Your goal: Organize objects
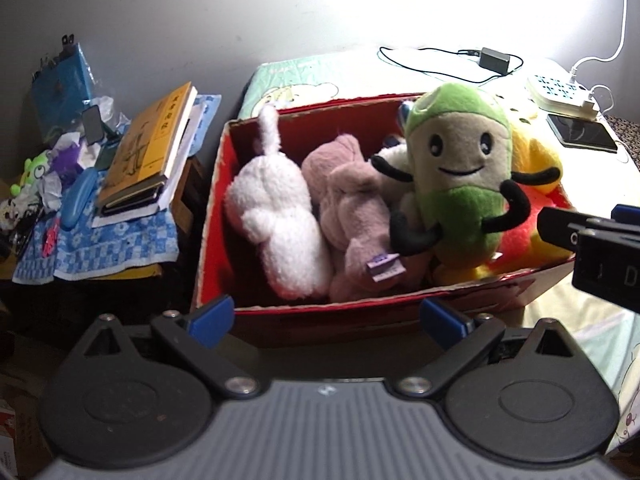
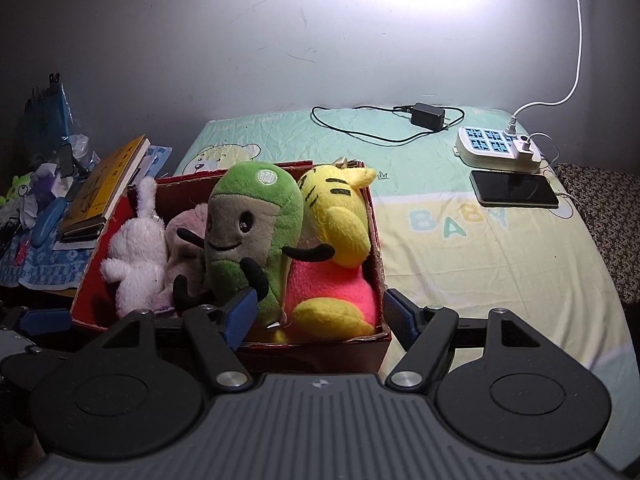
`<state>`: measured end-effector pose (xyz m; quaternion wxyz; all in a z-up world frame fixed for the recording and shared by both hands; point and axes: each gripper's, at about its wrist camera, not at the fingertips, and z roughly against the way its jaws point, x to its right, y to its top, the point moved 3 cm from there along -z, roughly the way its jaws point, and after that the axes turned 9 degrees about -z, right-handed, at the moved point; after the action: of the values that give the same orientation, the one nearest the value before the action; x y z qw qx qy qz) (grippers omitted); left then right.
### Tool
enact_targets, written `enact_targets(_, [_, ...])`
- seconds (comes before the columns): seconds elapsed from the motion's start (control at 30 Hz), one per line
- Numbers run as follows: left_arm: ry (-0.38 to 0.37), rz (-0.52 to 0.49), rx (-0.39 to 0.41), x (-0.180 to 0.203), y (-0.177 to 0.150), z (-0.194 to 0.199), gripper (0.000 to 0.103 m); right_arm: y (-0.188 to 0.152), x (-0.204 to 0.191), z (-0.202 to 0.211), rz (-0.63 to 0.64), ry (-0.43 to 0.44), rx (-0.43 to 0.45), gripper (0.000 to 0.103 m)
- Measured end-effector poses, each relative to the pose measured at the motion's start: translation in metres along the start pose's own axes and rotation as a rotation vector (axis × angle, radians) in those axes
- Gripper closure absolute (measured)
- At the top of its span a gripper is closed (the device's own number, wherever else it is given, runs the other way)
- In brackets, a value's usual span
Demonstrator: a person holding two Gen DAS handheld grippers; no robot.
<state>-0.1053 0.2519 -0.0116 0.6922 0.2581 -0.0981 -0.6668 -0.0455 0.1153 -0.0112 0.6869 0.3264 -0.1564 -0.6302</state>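
A red cardboard box (image 1: 216, 216) (image 2: 380, 240) stands on the bed. In it lie a white plush (image 1: 276, 216) (image 2: 136, 256), a pink plush (image 1: 352, 208) (image 2: 184, 236), a green-and-grey smiling plush (image 1: 460, 168) (image 2: 248, 232) standing upright, and a yellow tiger plush in pink (image 1: 536, 160) (image 2: 336, 232). My left gripper (image 1: 328, 320) is open and empty in front of the box's near wall. My right gripper (image 2: 320, 312) is open and empty at the box's near right corner; it also shows in the left wrist view (image 1: 592, 240).
A side table on the left holds books (image 1: 148, 148) (image 2: 100, 196), a blue case (image 1: 78, 200) and small clutter. On the bed sheet (image 2: 480, 264) lie a charger with cable (image 2: 428, 116), a white power strip (image 2: 496, 148) and a phone (image 2: 512, 192).
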Motion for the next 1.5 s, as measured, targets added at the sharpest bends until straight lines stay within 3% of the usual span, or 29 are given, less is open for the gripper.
enact_targets(0.8, [0.015,0.042,-0.029,-0.012,0.003,-0.013,0.003,-0.004,-0.007,-0.013,-0.030,-0.009,-0.012,0.031])
enact_targets(1.5, [0.013,0.043,-0.001,-0.023,0.009,-0.015,0.003,0.006,-0.013,-0.017,-0.006,-0.042,0.010,0.031])
